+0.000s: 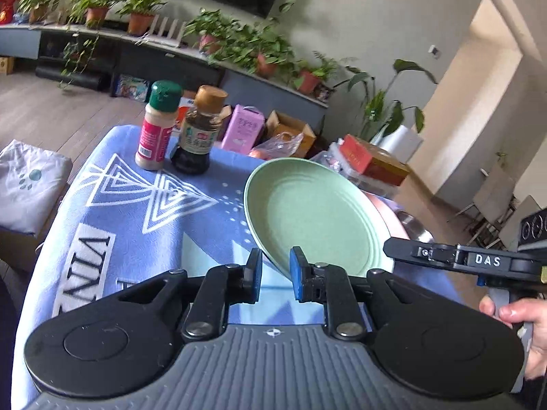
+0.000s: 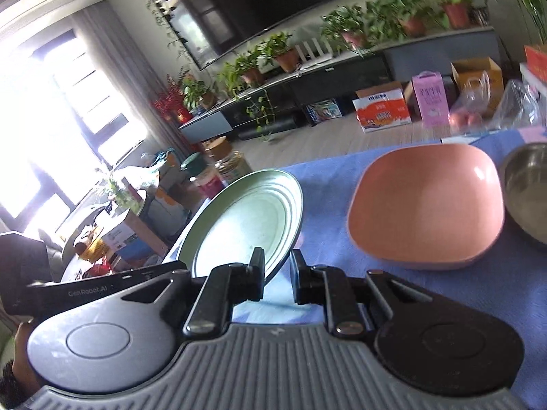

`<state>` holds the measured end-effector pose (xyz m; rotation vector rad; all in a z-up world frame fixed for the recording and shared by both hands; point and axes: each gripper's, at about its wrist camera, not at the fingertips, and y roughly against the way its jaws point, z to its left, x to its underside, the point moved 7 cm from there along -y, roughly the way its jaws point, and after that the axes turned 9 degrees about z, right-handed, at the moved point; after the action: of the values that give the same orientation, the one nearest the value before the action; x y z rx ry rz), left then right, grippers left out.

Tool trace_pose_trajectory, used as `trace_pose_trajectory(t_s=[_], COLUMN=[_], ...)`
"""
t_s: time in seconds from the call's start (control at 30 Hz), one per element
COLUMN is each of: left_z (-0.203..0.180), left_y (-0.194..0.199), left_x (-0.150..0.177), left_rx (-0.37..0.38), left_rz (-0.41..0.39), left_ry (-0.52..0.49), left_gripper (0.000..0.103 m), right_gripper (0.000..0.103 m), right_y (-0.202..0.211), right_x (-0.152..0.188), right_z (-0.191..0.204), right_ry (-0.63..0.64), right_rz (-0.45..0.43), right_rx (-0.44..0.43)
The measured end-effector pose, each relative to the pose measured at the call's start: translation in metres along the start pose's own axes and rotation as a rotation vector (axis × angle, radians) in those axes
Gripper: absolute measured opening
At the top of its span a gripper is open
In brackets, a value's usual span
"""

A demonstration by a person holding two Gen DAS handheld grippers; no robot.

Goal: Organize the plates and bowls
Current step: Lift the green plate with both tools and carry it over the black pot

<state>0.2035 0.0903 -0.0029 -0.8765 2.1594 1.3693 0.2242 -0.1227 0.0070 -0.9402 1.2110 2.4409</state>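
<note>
A light green plate (image 1: 314, 215) (image 2: 249, 218) hangs tilted above the blue tablecloth (image 1: 119, 212), held from two sides. My left gripper (image 1: 275, 268) is shut on its near rim, which sits between the blue pads (image 1: 294, 273). My right gripper (image 2: 277, 268) is shut on the opposite rim; in the left wrist view it reaches in from the right (image 1: 389, 251). A pink square bowl (image 2: 427, 205) rests on the cloth to the right of the plate, partly hidden behind it in the left wrist view. A steel bowl (image 2: 526, 188) stands beside the pink one.
Two seasoning bottles, one green-capped (image 1: 159, 126) and one dark with a brown cap (image 1: 200, 130), stand at the table's far edge. Boxes and plastic bags (image 2: 471, 102) lie on the floor beyond the table. A hand (image 1: 523, 321) grips the right gripper's handle.
</note>
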Motion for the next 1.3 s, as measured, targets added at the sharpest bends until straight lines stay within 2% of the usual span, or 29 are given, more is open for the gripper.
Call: trace_pose_trajectory(t_s=[0.3,0.57,0.7,0.83,1.3], left_z=[-0.034,-0.050,-0.061,-0.067,-0.070], left_y=[0.026,0.006,0.004,0.000,-0.002], left_x=[0.021,0.058,0.062,0.067,0.080], left_rx=[0.132,0.175,0.188,0.174,0.113], left_rz=[-0.046,0.028,0.037,0.049,0.066], left_ry=[-0.024,-0.018,-0.049,-0.067,-0.091], left_gripper=[0.017,0.017,0.017,0.017,0.018], right_gripper=[0.041,0.042,0.041,0.043,0.043], right_y=[0.043,0.060,0.061,0.060,0.057], right_x=[0.032,0.064,0.080,0.086,0.104], right_z=[0.001,-0.012,-0.027,-0.032,-0.033], right_ry=[-0.053,-0.168,-0.247,-0.282,-0.263], right_rz=[-0.062,-0.111,-0.134,-0.137,-0.114], right_rx=[0.057,0.098,0.094,0.099,0.112])
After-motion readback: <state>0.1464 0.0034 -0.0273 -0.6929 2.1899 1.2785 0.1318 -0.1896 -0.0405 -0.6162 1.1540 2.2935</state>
